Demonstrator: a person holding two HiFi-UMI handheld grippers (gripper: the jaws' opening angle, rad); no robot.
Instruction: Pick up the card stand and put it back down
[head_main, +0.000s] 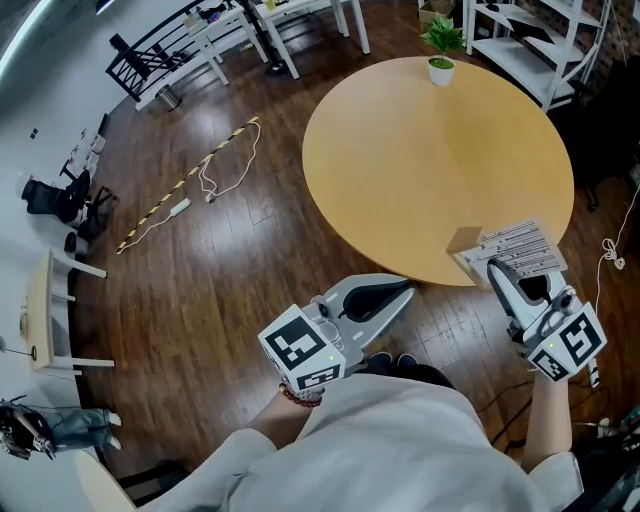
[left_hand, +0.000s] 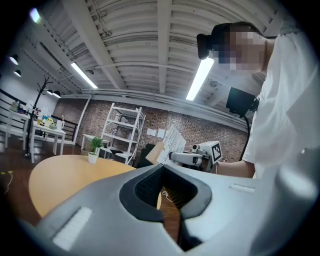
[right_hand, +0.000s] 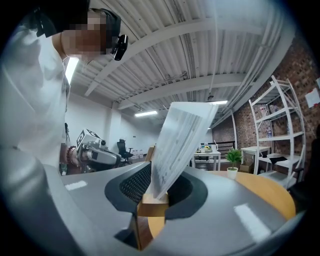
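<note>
The card stand is a small wooden block (head_main: 465, 240) with a printed white card (head_main: 520, 248) stuck in it. It is at the near right edge of the round wooden table (head_main: 420, 160). My right gripper (head_main: 497, 268) is shut on the wooden block (right_hand: 152, 206), and the card (right_hand: 182, 145) leans up and to the right from between the jaws. In the left gripper view the card (left_hand: 172, 142) shows tilted above table level. My left gripper (head_main: 405, 290) hangs over the floor just off the table's front edge, shut and empty.
A small potted plant (head_main: 441, 50) stands at the table's far edge. White shelving (head_main: 540, 40) lies behind it to the right. A cable (head_main: 225, 165) and a striped stick (head_main: 185, 185) lie on the dark wood floor to the left.
</note>
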